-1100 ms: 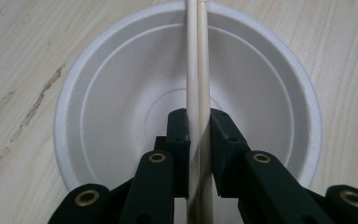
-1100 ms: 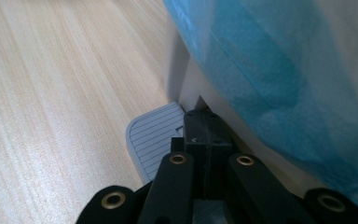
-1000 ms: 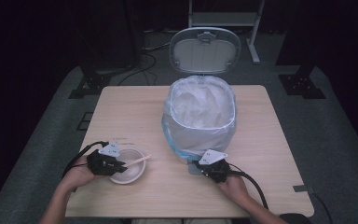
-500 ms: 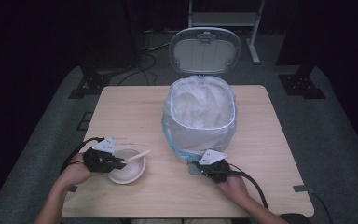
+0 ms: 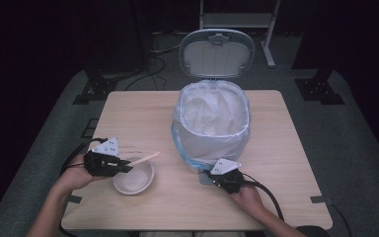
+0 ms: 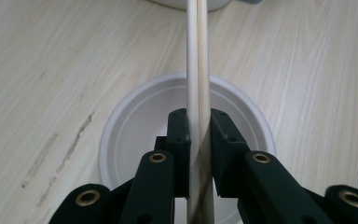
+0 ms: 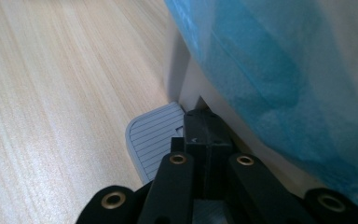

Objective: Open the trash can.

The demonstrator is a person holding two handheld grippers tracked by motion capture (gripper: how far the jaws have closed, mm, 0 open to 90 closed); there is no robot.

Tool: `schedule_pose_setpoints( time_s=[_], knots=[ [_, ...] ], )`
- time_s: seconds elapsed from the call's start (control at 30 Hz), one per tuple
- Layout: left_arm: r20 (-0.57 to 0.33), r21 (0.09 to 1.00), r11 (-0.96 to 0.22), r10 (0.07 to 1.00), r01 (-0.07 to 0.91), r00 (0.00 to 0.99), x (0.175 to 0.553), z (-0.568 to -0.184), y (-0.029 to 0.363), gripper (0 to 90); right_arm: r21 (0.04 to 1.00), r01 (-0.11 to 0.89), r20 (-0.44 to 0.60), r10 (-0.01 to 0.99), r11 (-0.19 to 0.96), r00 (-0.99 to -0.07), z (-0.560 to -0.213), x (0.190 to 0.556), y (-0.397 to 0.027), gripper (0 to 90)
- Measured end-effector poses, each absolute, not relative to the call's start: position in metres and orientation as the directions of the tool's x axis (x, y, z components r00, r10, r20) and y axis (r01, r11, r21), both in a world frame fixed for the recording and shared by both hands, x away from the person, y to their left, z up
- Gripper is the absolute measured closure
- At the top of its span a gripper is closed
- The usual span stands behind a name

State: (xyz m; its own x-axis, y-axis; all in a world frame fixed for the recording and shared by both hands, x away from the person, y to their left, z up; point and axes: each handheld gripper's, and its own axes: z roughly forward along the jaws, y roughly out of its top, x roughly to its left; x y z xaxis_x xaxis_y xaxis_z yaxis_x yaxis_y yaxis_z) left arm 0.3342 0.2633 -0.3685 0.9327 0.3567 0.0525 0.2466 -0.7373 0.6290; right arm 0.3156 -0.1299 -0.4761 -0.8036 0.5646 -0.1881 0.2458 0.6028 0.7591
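Change: since the earlier frame the left gripper (image 5: 123, 168) has risen a little with the chopsticks (image 5: 144, 158); their tips now point toward the bin over the bowl's far rim; the right gripper has not moved
Left gripper: clenched on the pair of wooden chopsticks (image 6: 197, 84); held above the bowl, not touching it
Bowl (image 5: 134, 180): white, lying on the table (image 5: 128, 118) directly under the chopsticks
Bin (image 5: 212, 123): lined with a white and blue bag, lid (image 5: 216, 52) standing open; it stands between the two hands, near the chopstick tips
Right gripper (image 7: 204, 122): jaws pressed together with nothing between them, resting on the grey pedal (image 7: 151, 135) at the foot of the bin
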Motion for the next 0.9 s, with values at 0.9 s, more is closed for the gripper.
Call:
schedule_pose_setpoints(
  time_s=[0.9],
  knots=[
    [0.043,0.666,-0.714,0.325,0.215,0.945,0.345,-0.299,0.248,79.5,0.756,0.251,-0.186,0.566,0.604,-0.803,-0.476,0.315,-0.13,90.0]
  ],
)
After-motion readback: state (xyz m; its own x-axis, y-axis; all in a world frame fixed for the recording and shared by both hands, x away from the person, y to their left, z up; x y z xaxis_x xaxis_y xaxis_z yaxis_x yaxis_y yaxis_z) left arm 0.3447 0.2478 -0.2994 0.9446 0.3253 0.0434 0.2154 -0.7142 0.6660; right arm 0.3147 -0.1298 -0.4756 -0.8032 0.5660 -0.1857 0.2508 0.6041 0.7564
